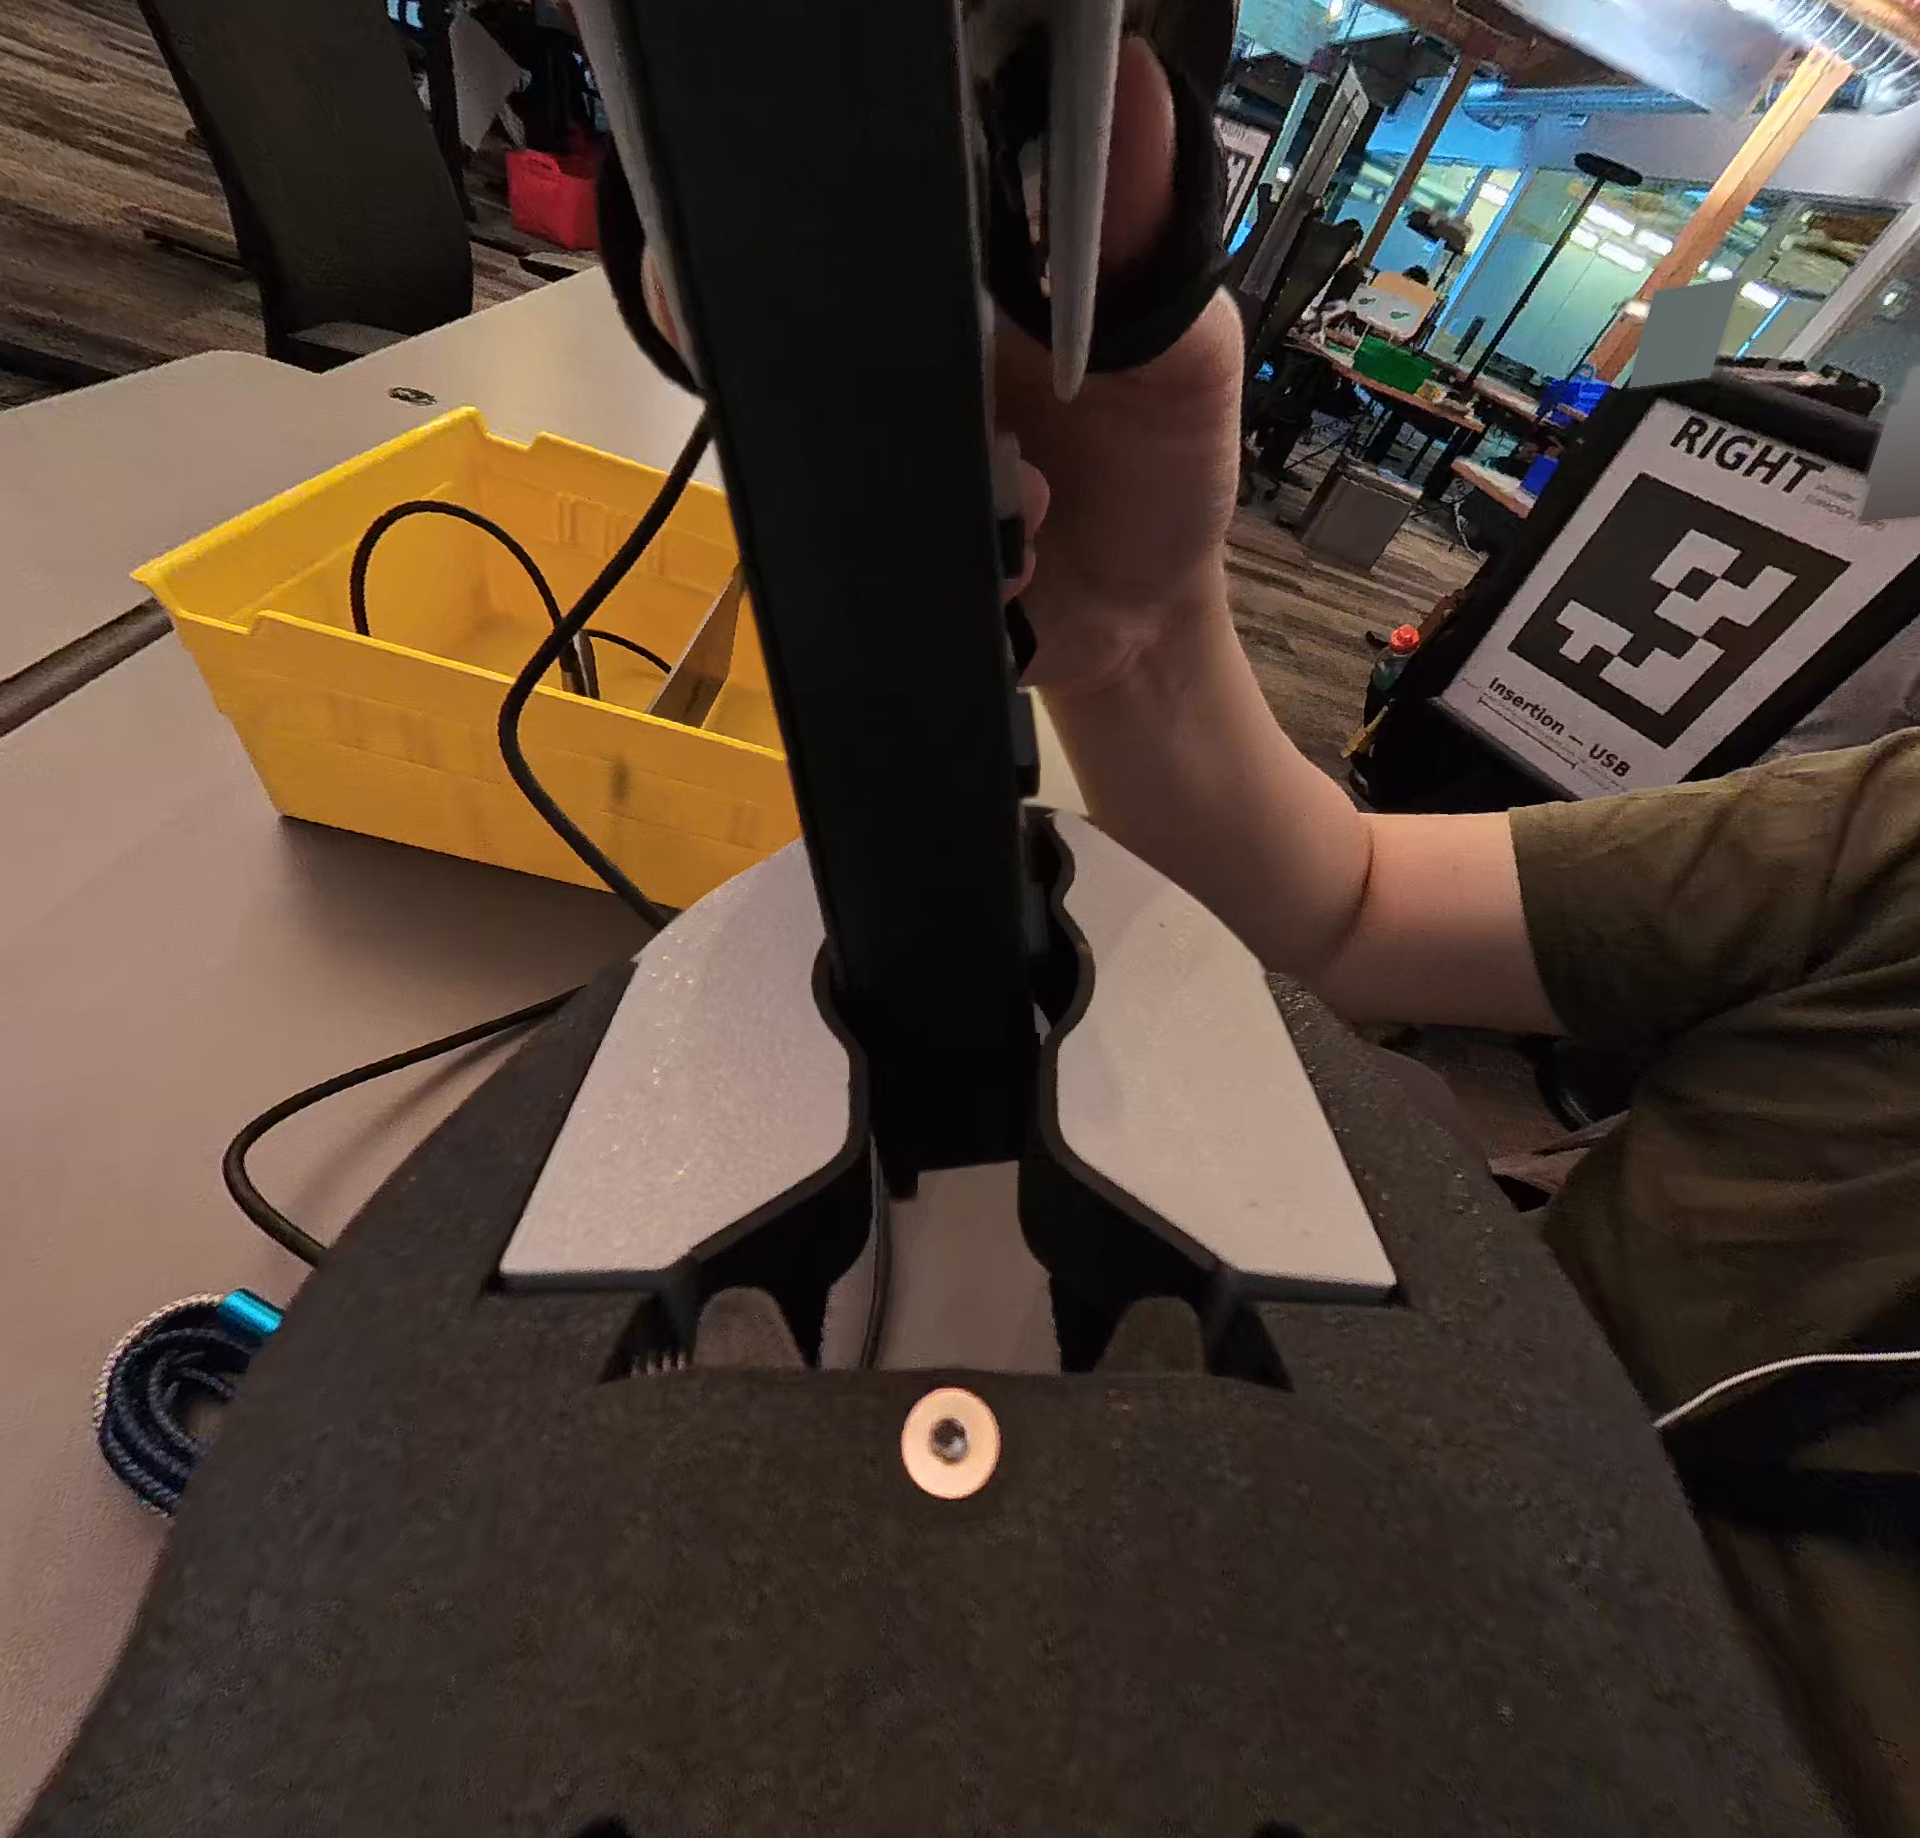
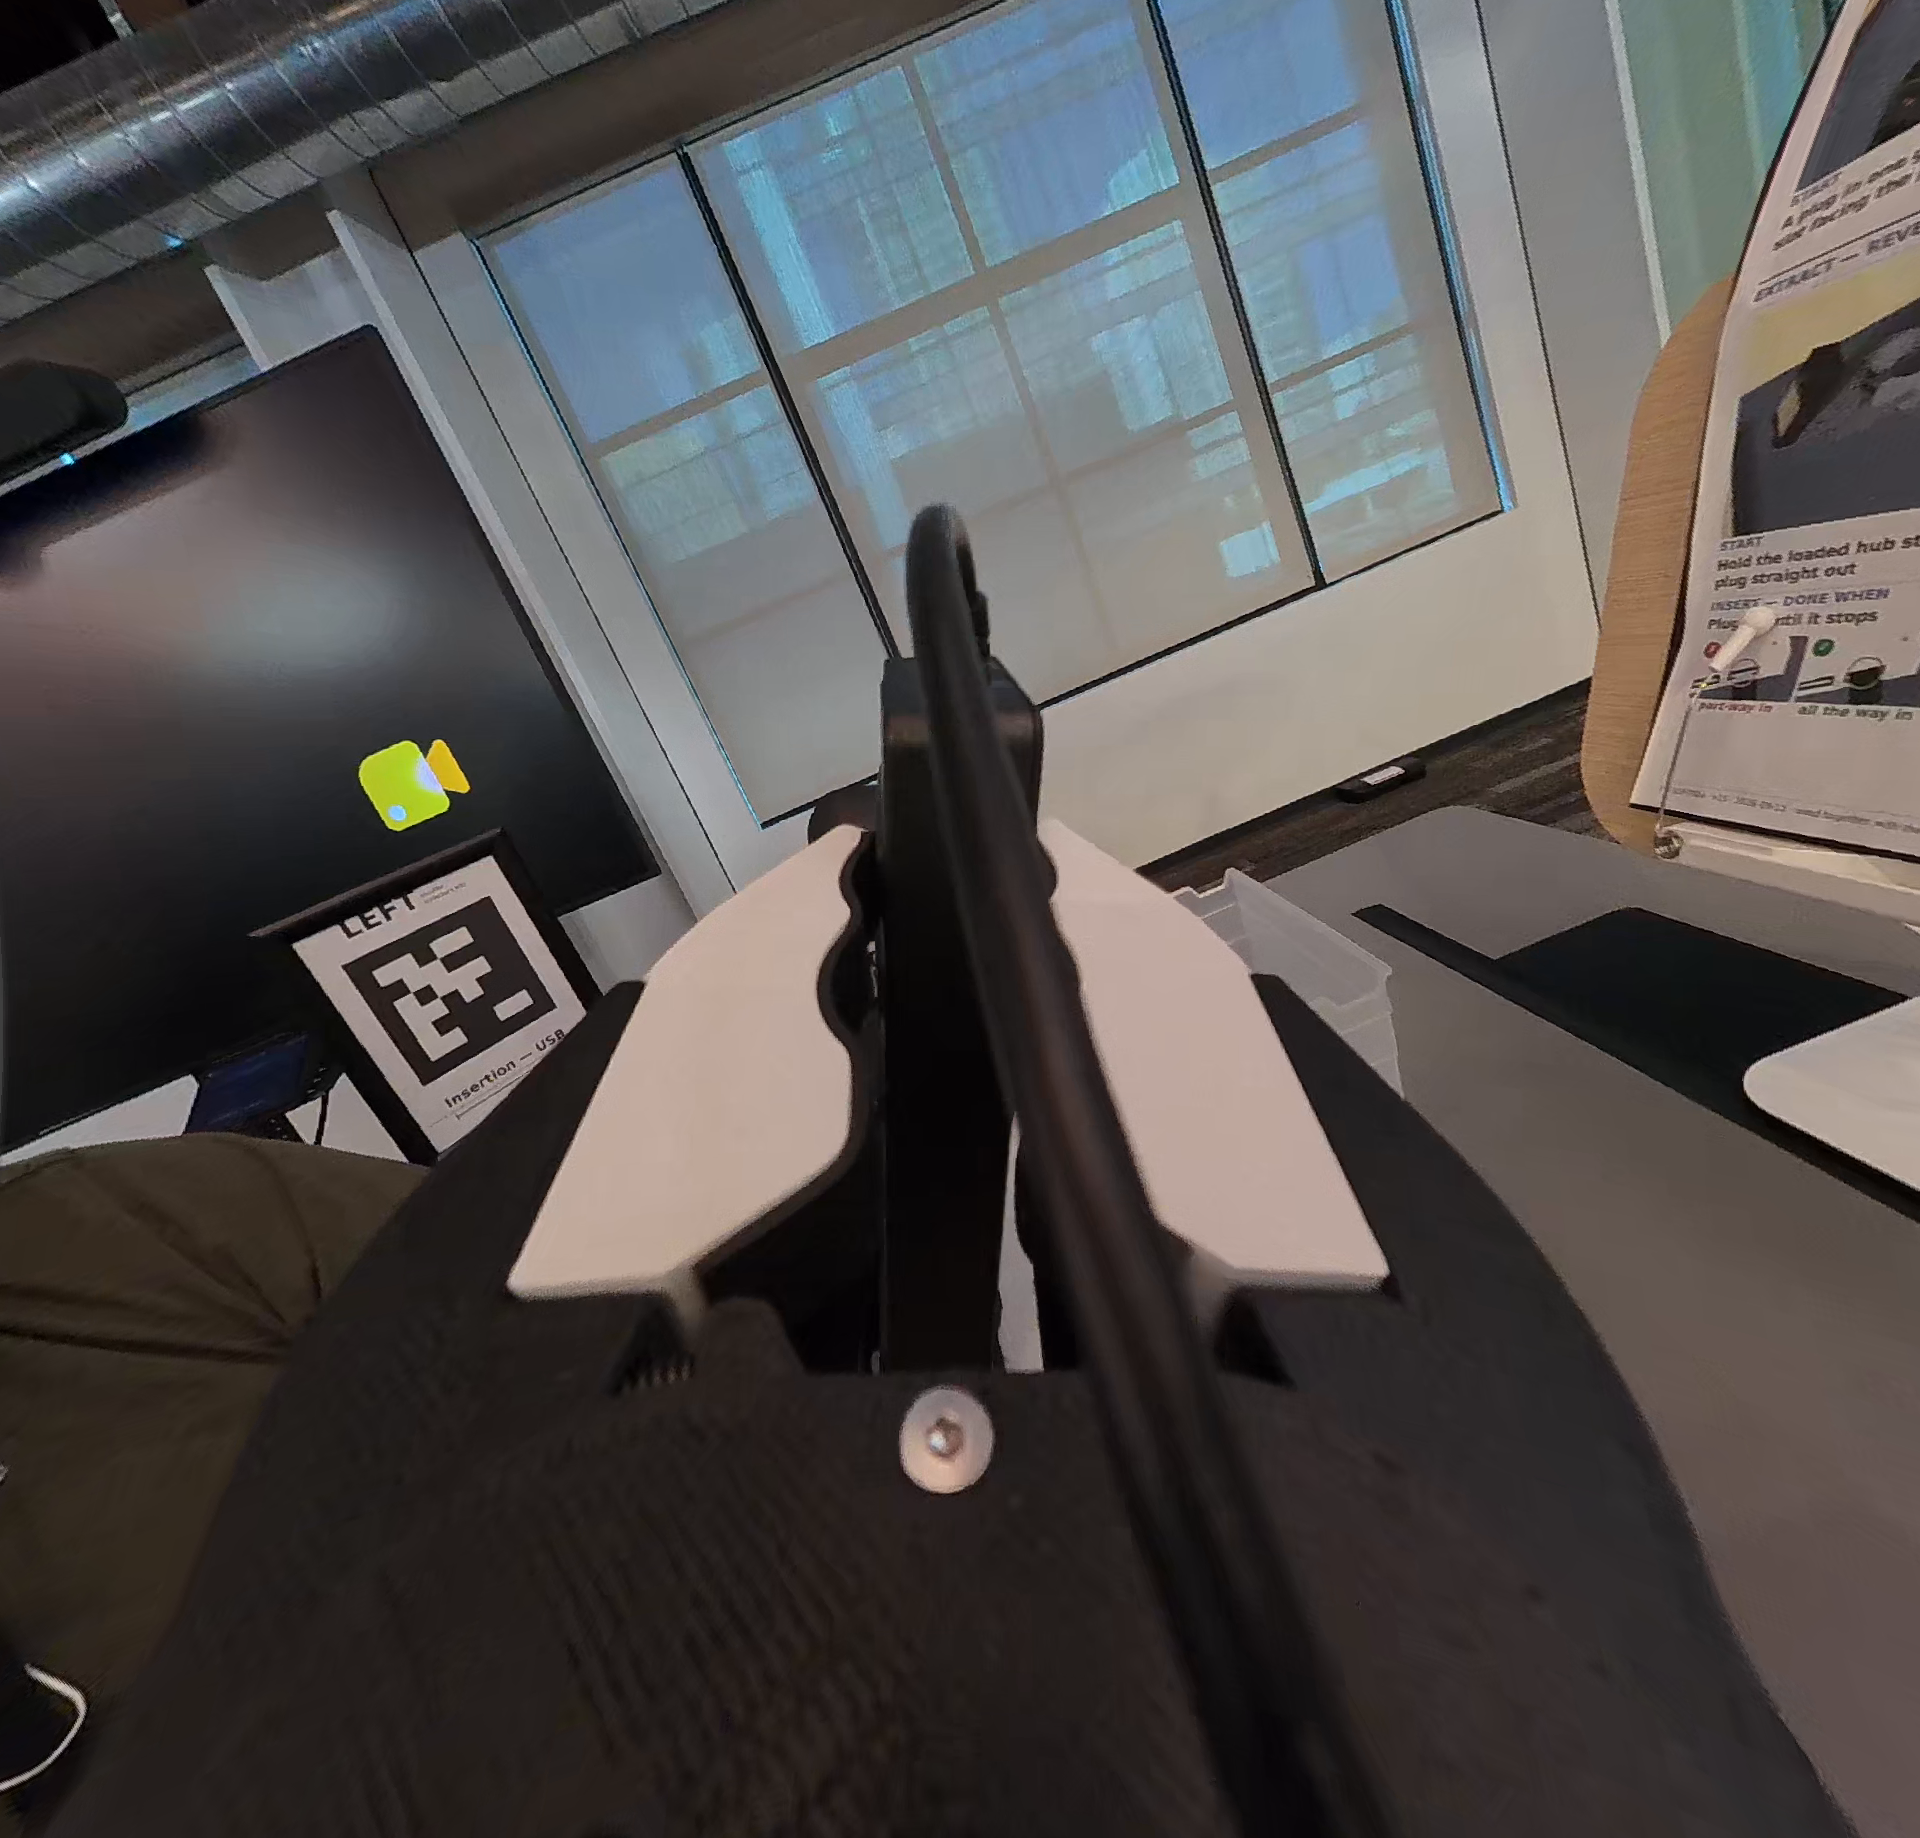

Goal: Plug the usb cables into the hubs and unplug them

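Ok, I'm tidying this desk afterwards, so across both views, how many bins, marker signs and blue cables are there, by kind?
Yellow bin: 1
Clear bin: 1
Marker signs: 2
Blue braided cable: 1
Total: 5

The left wrist camera looks along its own hand-held gripper (image 1: 940, 1009) from close behind, across the grey desk (image 1: 187, 957) toward a yellow bin (image 1: 416, 728) and the open office. The right wrist camera tilts upward over its fingers (image 2: 727, 1040), facing windows (image 2: 987, 334) and a dark screen (image 2: 260, 645); both views share the desk.
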Motion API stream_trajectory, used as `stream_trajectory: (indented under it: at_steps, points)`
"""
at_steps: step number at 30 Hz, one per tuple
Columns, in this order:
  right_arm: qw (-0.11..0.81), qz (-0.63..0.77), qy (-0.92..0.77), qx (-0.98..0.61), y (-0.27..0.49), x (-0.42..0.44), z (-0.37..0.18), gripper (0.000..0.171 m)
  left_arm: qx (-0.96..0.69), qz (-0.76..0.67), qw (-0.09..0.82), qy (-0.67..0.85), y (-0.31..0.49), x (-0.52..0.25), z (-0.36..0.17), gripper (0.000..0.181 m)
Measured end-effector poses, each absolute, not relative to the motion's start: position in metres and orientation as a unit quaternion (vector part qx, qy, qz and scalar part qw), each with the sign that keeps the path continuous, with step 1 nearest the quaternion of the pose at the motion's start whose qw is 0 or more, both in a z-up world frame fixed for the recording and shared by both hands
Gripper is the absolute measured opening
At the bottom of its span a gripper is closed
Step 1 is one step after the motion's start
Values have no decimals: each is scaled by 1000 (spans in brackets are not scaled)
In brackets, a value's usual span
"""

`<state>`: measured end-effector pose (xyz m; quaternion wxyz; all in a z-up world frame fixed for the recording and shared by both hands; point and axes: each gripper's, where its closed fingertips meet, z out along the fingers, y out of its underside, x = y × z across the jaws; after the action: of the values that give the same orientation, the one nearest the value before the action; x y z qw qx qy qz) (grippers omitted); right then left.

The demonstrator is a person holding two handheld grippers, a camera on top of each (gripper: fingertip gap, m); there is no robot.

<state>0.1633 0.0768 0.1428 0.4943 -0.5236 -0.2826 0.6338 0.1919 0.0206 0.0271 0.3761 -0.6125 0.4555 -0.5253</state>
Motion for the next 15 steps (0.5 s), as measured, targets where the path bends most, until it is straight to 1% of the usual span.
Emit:
stream_trajectory:
  at_steps: [3, 6, 10, 12, 15]
  points:
    - [494, 632, -286, -524, 76, 160, 141, 26, -611, -546, 371, 436, 23, 191, 31, 27]
    - [492, 627, -295, -527, 75, 158, 140, 26, -619, -530, 367, 449, 25, 188, 26, 27]
    - [523, 608, -309, -511, 68, 154, 148, 28, -609, -539, 372, 448, 23, 187, 32, 26]
    - [530, 589, -326, -516, 63, 150, 149, 37, -604, -547, 373, 443, 21, 188, 34, 26]
    - [541, 552, -336, -538, 63, 148, 147, 43, -592, -579, 369, 422, 18, 190, 42, 26]
